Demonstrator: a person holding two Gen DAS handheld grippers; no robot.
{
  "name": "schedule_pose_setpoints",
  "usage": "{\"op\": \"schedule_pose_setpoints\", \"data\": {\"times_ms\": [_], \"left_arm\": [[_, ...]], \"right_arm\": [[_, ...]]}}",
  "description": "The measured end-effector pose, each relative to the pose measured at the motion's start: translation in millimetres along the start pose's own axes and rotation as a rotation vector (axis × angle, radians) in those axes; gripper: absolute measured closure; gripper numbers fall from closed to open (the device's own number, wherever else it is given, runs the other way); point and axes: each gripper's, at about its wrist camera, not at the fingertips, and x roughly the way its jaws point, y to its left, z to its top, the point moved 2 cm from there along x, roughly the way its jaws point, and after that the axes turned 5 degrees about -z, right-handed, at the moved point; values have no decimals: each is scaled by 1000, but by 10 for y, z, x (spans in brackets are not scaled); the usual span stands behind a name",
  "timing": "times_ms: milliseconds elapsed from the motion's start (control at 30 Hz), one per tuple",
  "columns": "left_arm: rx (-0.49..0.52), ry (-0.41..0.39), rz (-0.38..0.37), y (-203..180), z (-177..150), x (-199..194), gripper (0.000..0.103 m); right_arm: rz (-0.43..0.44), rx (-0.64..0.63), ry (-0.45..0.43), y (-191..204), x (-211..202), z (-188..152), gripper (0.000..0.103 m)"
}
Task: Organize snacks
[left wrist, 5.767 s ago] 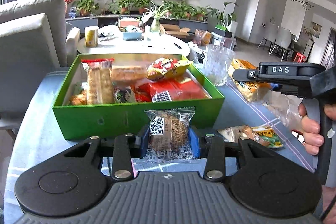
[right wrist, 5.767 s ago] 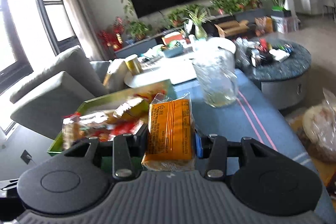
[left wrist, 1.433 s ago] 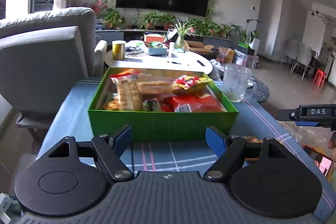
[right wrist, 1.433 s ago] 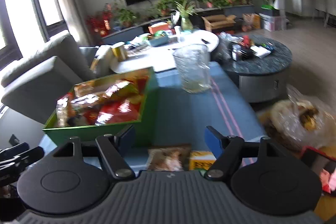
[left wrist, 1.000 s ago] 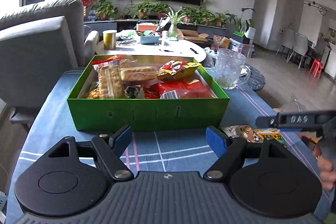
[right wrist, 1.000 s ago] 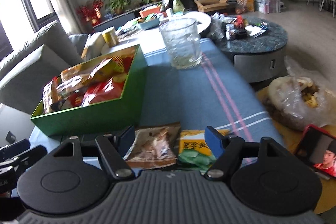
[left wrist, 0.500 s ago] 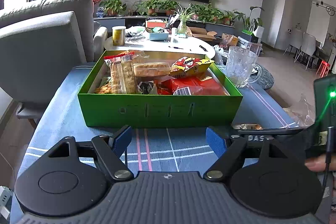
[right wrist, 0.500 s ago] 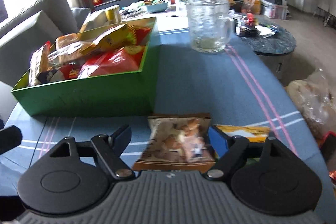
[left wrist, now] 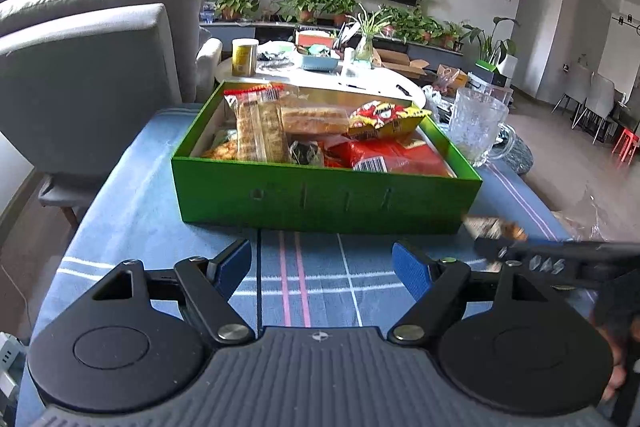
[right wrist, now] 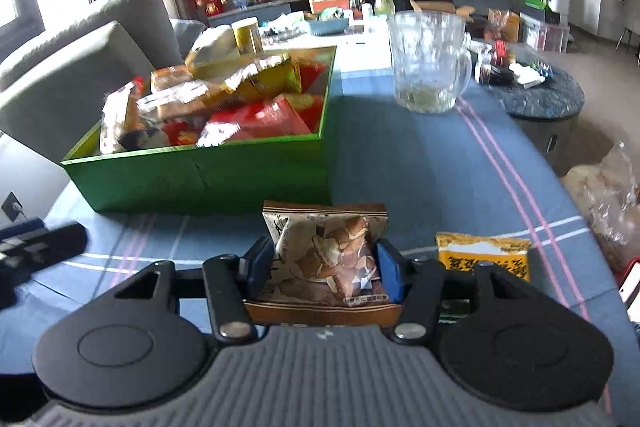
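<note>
A green box point(left wrist: 324, 199) full of snack packets stands on the blue striped tablecloth; it also shows in the right wrist view point(right wrist: 208, 179). My right gripper point(right wrist: 322, 259) is shut on a brown snack packet point(right wrist: 328, 251), just in front of the box's near right corner. A yellow snack packet point(right wrist: 484, 255) lies on the cloth to its right. My left gripper point(left wrist: 322, 267) is open and empty, hovering over the cloth in front of the box. The right gripper's body point(left wrist: 552, 259) and the brown packet's tip point(left wrist: 494, 227) show at the right of the left wrist view.
A glass mug point(right wrist: 428, 63) stands right of the box, also seen in the left wrist view point(left wrist: 476, 127). A grey sofa point(left wrist: 92, 75) is at the left. A clear bag of food point(right wrist: 608, 195) lies off the table's right edge. A cluttered white table point(left wrist: 320, 75) sits behind.
My right gripper has closed on the brown snack packet, which lay between its open jaws half a second ago. My left gripper stays open and has shifted slightly closer to the box.
</note>
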Motion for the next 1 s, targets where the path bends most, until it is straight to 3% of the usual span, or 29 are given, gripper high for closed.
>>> {"op": "schedule_pose_setpoints", "data": {"times_ms": [233,500,667,900,1000], "left_arm": [[25,55,-49,-124,-108,94,28],[36,84,-276,-639,-128,419,27],[81,120,-417,-1223,-82,691,25],[115,216,-433,-1762,-149,1096,25],[115,234,-429,-1866,-185,1194,24]], "right_arm": [[20,44,-115,-18,-343,200,23],[126,50,-296,55,-908,467,23],[207,13,-335,102,-1067,579,23],[241,42,-315,30,-952,607,23],[216,62,-307,-21,-911,562,23]]}}
